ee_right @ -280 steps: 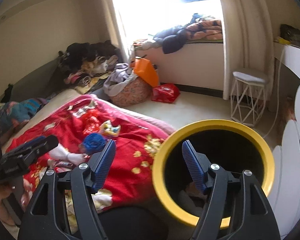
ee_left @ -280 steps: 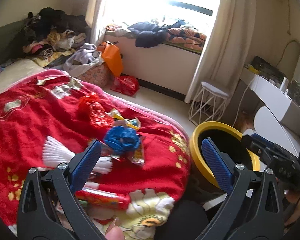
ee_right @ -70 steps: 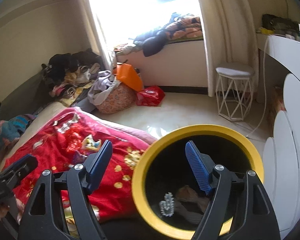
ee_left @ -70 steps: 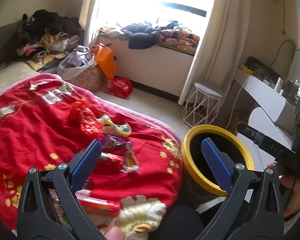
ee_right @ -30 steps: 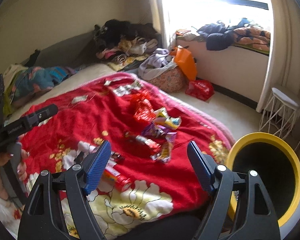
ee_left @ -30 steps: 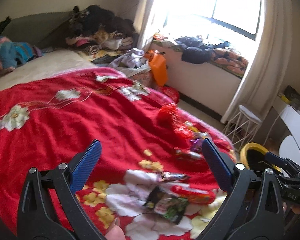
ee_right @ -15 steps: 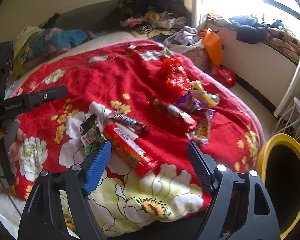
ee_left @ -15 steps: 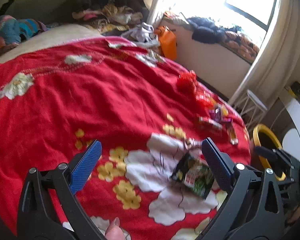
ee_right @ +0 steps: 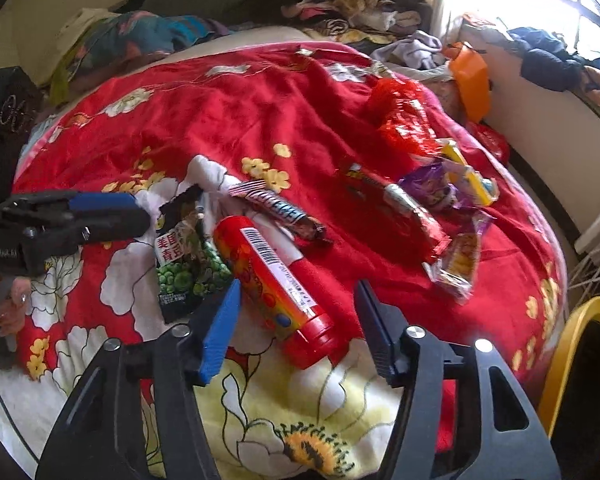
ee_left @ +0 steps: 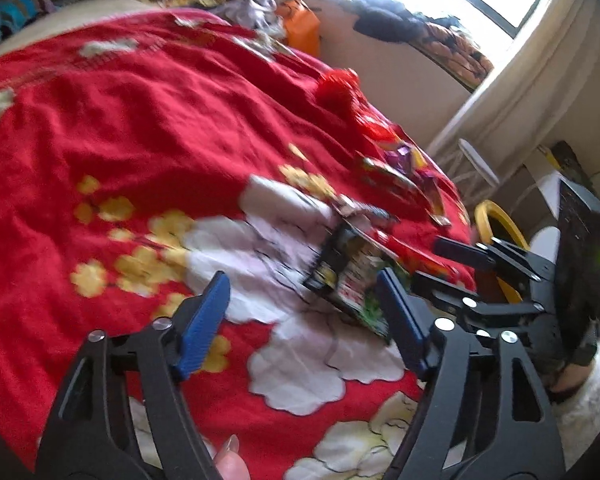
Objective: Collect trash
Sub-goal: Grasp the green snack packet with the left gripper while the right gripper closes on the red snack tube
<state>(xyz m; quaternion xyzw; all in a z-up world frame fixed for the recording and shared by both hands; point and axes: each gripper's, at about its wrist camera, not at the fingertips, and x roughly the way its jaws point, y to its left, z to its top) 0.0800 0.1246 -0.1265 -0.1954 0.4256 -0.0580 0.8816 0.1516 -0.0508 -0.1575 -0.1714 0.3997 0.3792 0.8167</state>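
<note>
Trash lies on a red flowered blanket. A red candy tube lies just ahead of my open, empty right gripper. A green pea snack bag lies left of the tube, also in the left wrist view. My open, empty left gripper hovers low just short of that bag; it shows from the side in the right wrist view. A chocolate bar wrapper, a red wrapper, a purple wrapper and a clear bag lie further on. The yellow-rimmed bin stands right.
Crumpled red plastic lies further back on the blanket. Piled clothes and an orange bag sit beyond the bed by the window. A white wire stool stands on the floor near the bin.
Both grippers swung from the bin over the bed and came down towards the blanket. The left now sits close to the pea bag, the right close to the red tube.
</note>
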